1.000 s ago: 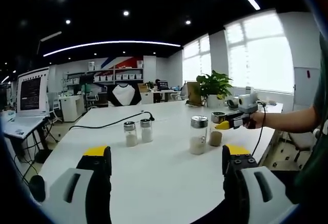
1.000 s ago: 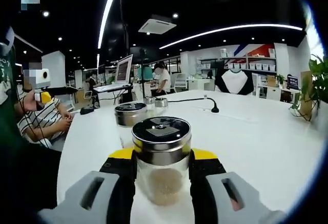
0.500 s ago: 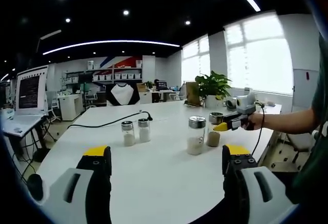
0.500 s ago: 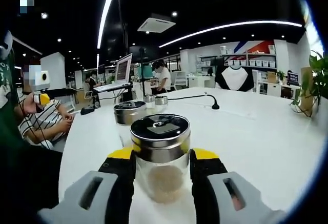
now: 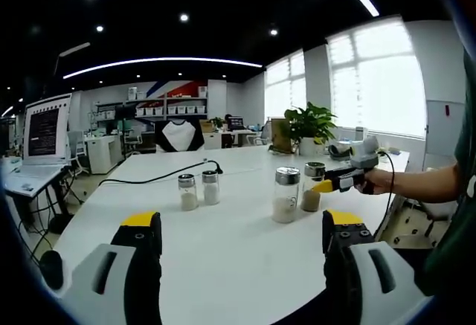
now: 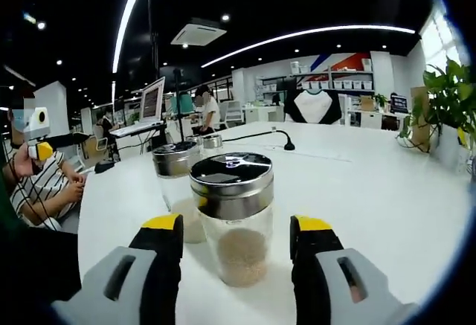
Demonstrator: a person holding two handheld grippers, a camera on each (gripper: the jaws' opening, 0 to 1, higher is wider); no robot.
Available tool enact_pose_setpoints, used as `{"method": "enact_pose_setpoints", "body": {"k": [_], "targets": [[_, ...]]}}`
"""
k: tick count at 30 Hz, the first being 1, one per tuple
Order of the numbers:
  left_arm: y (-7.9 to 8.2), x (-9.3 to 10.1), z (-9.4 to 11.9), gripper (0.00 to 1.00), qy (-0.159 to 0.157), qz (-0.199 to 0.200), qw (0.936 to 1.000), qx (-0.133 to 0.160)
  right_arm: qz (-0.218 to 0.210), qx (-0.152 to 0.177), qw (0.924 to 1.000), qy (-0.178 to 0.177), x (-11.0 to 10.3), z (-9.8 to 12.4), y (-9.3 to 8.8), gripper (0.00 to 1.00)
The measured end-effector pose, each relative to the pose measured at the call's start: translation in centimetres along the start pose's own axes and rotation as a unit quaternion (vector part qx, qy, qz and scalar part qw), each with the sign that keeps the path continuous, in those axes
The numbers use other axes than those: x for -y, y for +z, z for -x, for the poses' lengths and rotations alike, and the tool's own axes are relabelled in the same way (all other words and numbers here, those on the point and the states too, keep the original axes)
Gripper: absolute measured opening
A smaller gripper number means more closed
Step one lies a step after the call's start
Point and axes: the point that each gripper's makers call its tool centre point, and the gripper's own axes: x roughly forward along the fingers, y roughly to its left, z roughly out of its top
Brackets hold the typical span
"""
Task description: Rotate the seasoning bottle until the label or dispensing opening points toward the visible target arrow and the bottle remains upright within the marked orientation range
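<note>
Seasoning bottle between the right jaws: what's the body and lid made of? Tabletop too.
Seasoning bottle body: looks like clear glass, maybe hard plastic; the tan granules show through it. Its lid: brushed metal by the look, silver with soft ceiling-light reflections. Table: smooth white surface, likely laminate, with a faint sheen.

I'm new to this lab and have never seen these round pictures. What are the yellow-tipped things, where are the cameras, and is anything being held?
A person holds a hand-held two-jaw tool in each hand; a fisheye camera rides on each. In the left gripper view, the left tool hangs open above the white table, and the right tool reaches in beside a seasoning bottle. In the right gripper view, that bottle stands between the right tool's jaws with gaps on both sides, so nothing is gripped. Three other shaker bottles stand upright nearby.
</note>
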Motion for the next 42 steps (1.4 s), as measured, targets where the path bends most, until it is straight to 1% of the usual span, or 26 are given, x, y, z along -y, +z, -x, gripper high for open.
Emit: {"method": "enact_pose_setpoints", "body": {"k": [1,2,5,8,10,12,13,15,16,18,23,27,30,32,34,36,39,42], "targets": [[0.0,0.0,0.0,0.94,-0.001,0.000,1.0000,0.000,0.008,0.004,0.9999,-0.008,0.1,0.0,0.2,0.57],[0.0,0.0,0.0,0.94,-0.001,0.000,1.0000,0.000,0.012,0.011,0.9996,-0.024,0.2,0.1,0.4,0.56],[0.0,0.1,-0.1,0.94,-0.002,0.000,1.0000,0.000,-0.006,0.024,0.9985,-0.049,0.1,0.3,1.0,0.56],[0.0,0.1,0.0,0.94,-0.003,-0.001,1.0000,0.000,-0.001,0.034,0.9969,-0.071,-0.1,0.2,1.6,0.56],[0.0,0.0,0.0,0.94,-0.002,-0.001,1.0000,0.000,0.000,0.050,0.9952,-0.085,-0.1,0.3,2.0,0.52],[0.1,0.0,0.0,0.94,0.000,0.000,1.0000,0.001,-0.007,0.051,0.9945,-0.091,-0.2,0.3,2.0,0.50],[0.1,-0.1,0.0,0.94,0.001,-0.001,1.0000,0.001,-0.011,0.051,0.9924,-0.111,0.1,0.3,2.0,0.50],[0.1,-0.1,0.0,0.94,0.001,0.000,1.0000,0.001,-0.020,0.050,0.9897,-0.132,0.5,0.4,1.9,0.50],[0.1,0.0,0.0,0.94,-0.001,0.001,1.0000,0.001,-0.033,0.052,0.9876,-0.144,0.7,0.5,1.8,0.50],[-0.1,0.1,-0.1,0.94,-0.002,0.000,1.0000,-0.001,-0.042,0.060,0.9862,-0.149,0.7,0.4,2.0,0.51],[0.0,0.2,-0.2,0.94,-0.005,0.000,1.0000,-0.001,-0.051,0.060,0.9835,-0.163,0.5,-0.2,1.7,0.51],[0.1,0.2,-0.1,0.94,-0.004,0.000,1.0000,0.001,-0.054,0.056,0.9815,-0.175,0.9,-0.5,1.5,0.50],[0.1,0.0,-0.1,0.94,-0.001,-0.001,1.0000,0.000,-0.057,0.057,0.9802,-0.181,1.1,-0.7,1.7,0.50],[0.0,-0.1,0.0,0.94,-0.001,0.000,1.0000,0.000,-0.062,0.056,0.9780,-0.191,1.6,-0.7,1.9,0.50],[-0.1,-0.1,0.0,0.94,0.000,0.001,1.0000,-0.001,-0.065,0.055,0.9778,-0.191,1.7,-0.8,2.0,0.50],[-0.2,-0.1,0.1,0.94,0.000,0.003,1.0000,-0.001,-0.063,0.050,0.9771,-0.197,1.7,-0.7,2.0,0.47],[-0.2,-0.1,0.1,0.94,0.000,0.003,1.0000,-0.002,-0.067,0.049,0.9779,-0.192,1.4,-0.8,1.9,0.42],[-0.2,-0.1,0.1,0.94,0.000,0.003,1.0000,-0.001,-0.053,0.044,0.9784,-0.195,1.4,-0.8,1.9,0.40]]}}
